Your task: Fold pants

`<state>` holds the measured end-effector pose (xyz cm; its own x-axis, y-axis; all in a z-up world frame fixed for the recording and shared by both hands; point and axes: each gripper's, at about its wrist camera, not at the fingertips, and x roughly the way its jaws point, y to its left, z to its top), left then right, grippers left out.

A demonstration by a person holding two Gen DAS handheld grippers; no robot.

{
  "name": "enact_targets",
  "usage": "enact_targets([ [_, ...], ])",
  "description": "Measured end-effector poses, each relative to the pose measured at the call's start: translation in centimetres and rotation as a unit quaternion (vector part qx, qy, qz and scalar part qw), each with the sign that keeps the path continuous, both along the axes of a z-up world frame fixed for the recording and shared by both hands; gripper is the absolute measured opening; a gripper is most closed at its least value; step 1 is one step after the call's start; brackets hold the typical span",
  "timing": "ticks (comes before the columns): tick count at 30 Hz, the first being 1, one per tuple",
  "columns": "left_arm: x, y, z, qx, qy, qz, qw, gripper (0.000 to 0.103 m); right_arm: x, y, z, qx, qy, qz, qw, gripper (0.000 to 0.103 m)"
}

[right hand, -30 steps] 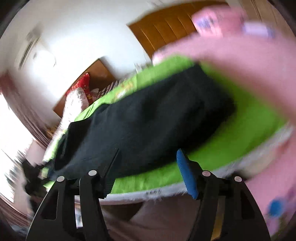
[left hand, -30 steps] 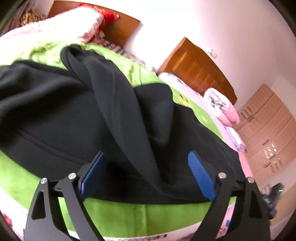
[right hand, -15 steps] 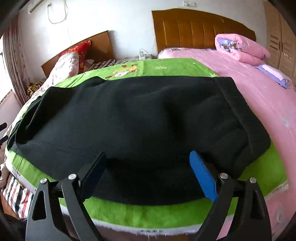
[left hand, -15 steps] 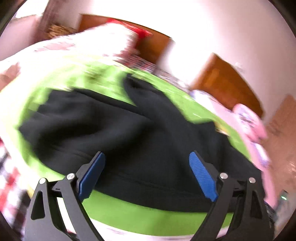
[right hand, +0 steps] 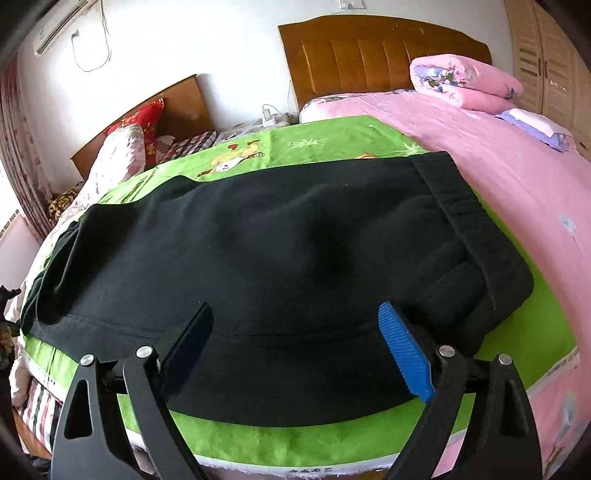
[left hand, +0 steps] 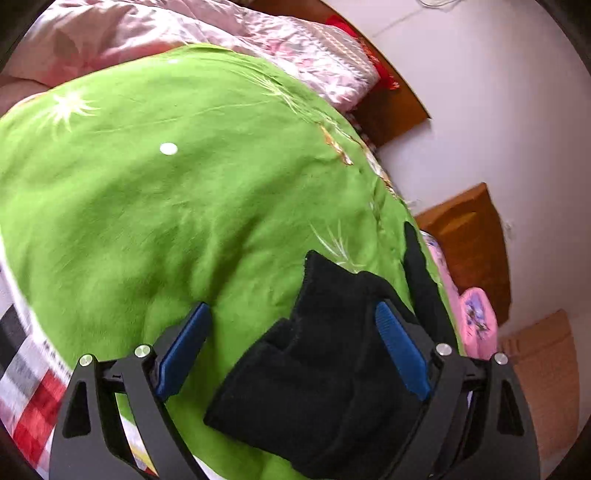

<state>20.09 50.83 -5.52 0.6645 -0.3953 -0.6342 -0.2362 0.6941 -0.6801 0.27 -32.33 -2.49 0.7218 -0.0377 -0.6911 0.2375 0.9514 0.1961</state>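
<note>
1. A green blanket [right hand: 295, 439] with a cartoon print covers the near bed; a white hem runs along its front edge.
2. The black pants [right hand: 258, 266] lie flat across that blanket, waistband to the right, leg ends to the left.
3. A pink bedspread [right hand: 509, 177] covers the bed alongside, with a folded pink quilt [right hand: 465, 79] by a wooden headboard [right hand: 369, 55].
4. White walls, an air conditioner [right hand: 59, 26] high up, and a wardrobe [right hand: 546, 59] on the right frame the room.
5. The right gripper [right hand: 295, 349] is spread wide over the pants' near edge, its jaws having just been opening, nothing pinched.
6. The left gripper [left hand: 291, 345] is spread wide too, over the leg ends, grasping nothing.
</note>
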Motion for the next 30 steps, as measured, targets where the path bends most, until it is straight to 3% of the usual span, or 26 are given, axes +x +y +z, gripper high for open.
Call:
enact_targets([
  [2, -0.3, -0.1, -0.2, -0.012, -0.013, -0.025, 0.9995, 0.089, 0.1, 0.1, 0.0, 0.0, 0.002, -0.002, 1.0, 0.088],
  [4, -0.6, -0.4, -0.3, -0.013, -0.015, -0.047, 0.9987, 0.07, 0.3, 0.4, -0.1, 0.002, 0.002, -0.007, 1.0, 0.088],
  [5, -0.9, -1.0, -0.1, 0.005, -0.011, -0.062, 0.998, 0.063, 0.5, 0.5, -0.1, 0.004, 0.001, -0.008, 1.0, 0.088],
  [7, -1.3, -1.6, 0.0, 0.035, -0.009, -0.076, 0.9964, 0.061, 0.6, 0.6, -0.1, 0.01, 0.0, -0.009, 1.0, 0.088],
  [11, -1.7, -2.0, -0.2, 0.039, -0.009, -0.079, 0.996, 0.059, 0.6, 0.6, -0.1, 0.01, -0.001, -0.009, 1.0, 0.088],
  [13, -1.4, -3.4, 0.3, 0.097, -0.004, -0.095, 0.9908, 0.058, 0.6, 0.6, -0.1, 0.009, -0.003, -0.01, 1.0, 0.088],
  [14, -1.4, -4.3, 0.7, 0.142, 0.001, -0.099, 0.985, 0.043, 0.6, 0.6, -0.2, 0.01, -0.005, -0.011, 1.0, 0.088],
  [15, -1.4, -5.4, 1.1, 0.202, 0.005, -0.098, 0.9745, 0.035, 0.6, 0.6, -0.2, 0.011, -0.006, -0.011, 1.0, 0.088],
  [16, -1.7, -6.0, 1.4, 0.234, 0.004, -0.097, 0.9675, 0.031, 0.6, 0.6, -0.2, 0.01, -0.006, -0.011, 1.0, 0.088],
  [17, -2.0, -6.7, 1.8, 0.269, 0.003, -0.093, 0.9587, 0.02, 0.6, 0.6, -0.2, 0.009, -0.006, -0.011, 1.0, 0.088],
  [18, -2.2, -8.0, 2.6, 0.337, -0.005, -0.088, 0.9373, 0.015, 0.6, 0.7, -0.3, 0.009, -0.007, -0.011, 1.0, 0.088],
  [20, -3.6, -10.6, 4.4, 0.438, -0.033, -0.071, 0.8956, 0.013, 0.6, 0.7, -0.3, 0.009, -0.007, -0.011, 1.0, 0.088],
  [21, -4.4, -12.1, 5.9, 0.492, -0.058, -0.053, 0.8673, 0.013, 0.6, 0.6, -0.3, 0.009, -0.007, -0.012, 1.0, 0.088],
  [22, -4.6, -12.7, 6.8, 0.509, -0.074, -0.043, 0.8563, 0.013, 0.6, 0.6, -0.3, 0.008, -0.007, -0.012, 1.0, 0.088],
  [24, -4.8, -13.3, 9.7, 0.52, -0.118, -0.015, 0.8456, 0.01, 0.6, 0.6, -0.3, 0.006, -0.007, -0.012, 1.0, 0.088],
  [25, -4.8, -13.4, 10.7, 0.53, -0.13, -0.002, 0.8381, 0.003, 0.5, 0.6, -0.3, 0.006, -0.008, -0.013, 1.0, 0.088],
  [26, -4.5, -13.6, 11.4, 0.55, -0.136, 0.018, 0.8235, 0.003, 0.4, 0.6, -0.3, 0.007, -0.01, -0.012, 1.0, 0.088],
  [27, -3.8, -13.1, 11.8, 0.55, -0.135, 0.025, 0.8239, 0.003, 0.4, 0.5, -0.3, 0.007, -0.012, -0.012, 1.0, 0.088],
  [29, -1.7, -11.4, 10.7, 0.524, -0.101, 0.021, 0.8454, 0.003, 0.2, 0.6, -0.4, 0.006, -0.014, -0.01, 1.0, 0.088],
  [30, 0.1, -10.2, 8.6, 0.533, -0.067, 0.028, 0.843, 0.0, 0.2, 0.6, -0.5, 0.005, -0.015, -0.01, 1.0, 0.088],
])
